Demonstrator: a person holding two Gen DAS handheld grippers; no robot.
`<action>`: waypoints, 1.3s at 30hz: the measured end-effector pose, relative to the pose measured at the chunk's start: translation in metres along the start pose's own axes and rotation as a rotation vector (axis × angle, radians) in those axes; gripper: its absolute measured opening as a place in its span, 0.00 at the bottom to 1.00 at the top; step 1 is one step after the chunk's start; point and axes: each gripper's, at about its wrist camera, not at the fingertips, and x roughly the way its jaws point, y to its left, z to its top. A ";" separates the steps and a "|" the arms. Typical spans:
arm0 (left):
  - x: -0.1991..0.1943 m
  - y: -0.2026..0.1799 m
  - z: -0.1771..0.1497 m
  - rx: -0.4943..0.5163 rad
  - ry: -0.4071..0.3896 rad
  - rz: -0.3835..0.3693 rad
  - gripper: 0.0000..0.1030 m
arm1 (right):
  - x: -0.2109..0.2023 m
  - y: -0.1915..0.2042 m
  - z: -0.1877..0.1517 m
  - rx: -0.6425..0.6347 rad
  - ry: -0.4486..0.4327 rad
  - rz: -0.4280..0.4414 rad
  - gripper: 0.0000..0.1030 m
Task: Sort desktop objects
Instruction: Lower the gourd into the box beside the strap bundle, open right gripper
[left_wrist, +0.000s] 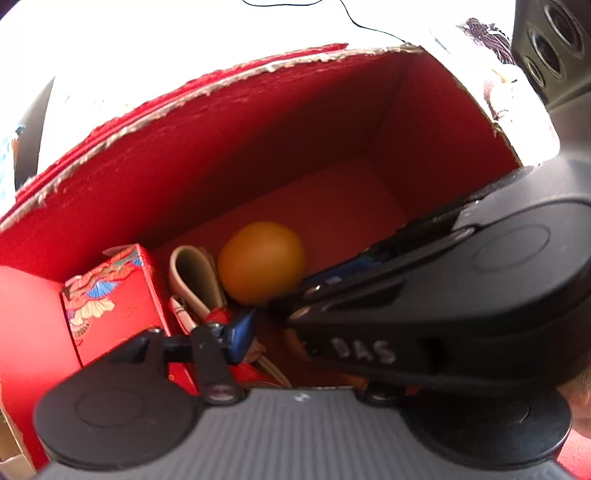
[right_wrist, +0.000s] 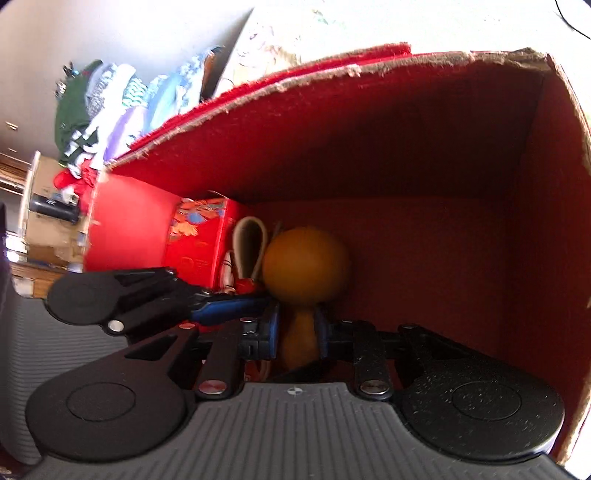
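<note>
Blown-out white glare above the red box (left_wrist: 258, 122) in both views, daylight pouring in from the top. Deep shadow down the box's right inner wall and far corner. Heavy fisheye bending at the edges, slight motion blur throughout, near gripper housings soft.

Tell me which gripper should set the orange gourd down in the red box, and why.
Right. The right gripper is already shut on the orange gourd's neck, low inside the red box. The left gripper holds nothing of it and sits beside the small patterned box.
</note>
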 end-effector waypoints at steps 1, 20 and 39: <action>0.000 0.001 0.000 -0.008 0.001 -0.002 0.55 | 0.000 -0.001 0.000 0.007 0.003 0.002 0.23; -0.005 0.010 -0.009 -0.070 -0.049 -0.020 0.62 | -0.002 -0.015 0.003 0.053 0.031 0.127 0.16; -0.007 -0.017 -0.013 -0.048 -0.088 0.053 0.63 | -0.004 -0.005 0.000 -0.003 -0.065 0.128 0.15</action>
